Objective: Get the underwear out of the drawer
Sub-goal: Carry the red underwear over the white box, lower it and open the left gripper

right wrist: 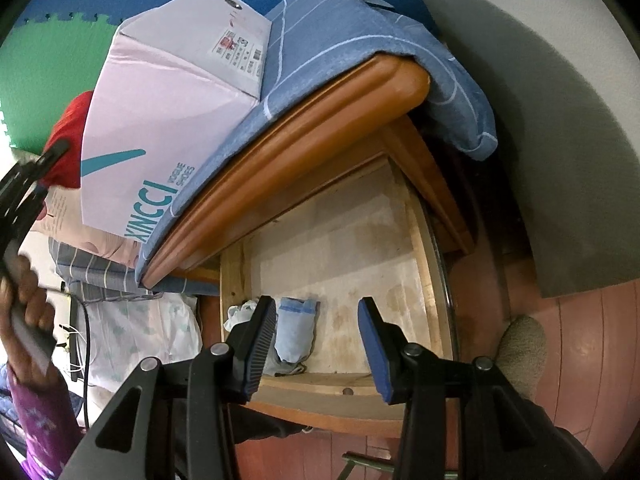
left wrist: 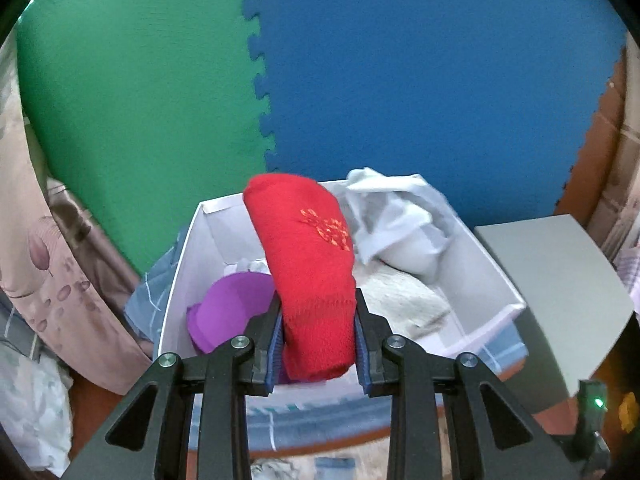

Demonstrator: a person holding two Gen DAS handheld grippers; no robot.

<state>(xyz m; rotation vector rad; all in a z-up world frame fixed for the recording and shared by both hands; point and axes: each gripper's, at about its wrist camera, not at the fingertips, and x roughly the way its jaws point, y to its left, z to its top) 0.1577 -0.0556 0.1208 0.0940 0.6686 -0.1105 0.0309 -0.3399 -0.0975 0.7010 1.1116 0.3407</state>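
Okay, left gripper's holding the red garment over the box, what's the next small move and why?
Probably open the left gripper and let the red garment drop into the white box. It is clamped between the fingers right above the box, where purple and white pieces already lie. Meanwhile the right gripper is open over the drawer, near a light blue piece.

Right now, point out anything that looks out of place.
The left claw is shut on a red sock over the shoe box. A blue cloth droops off the nightstand's corner.
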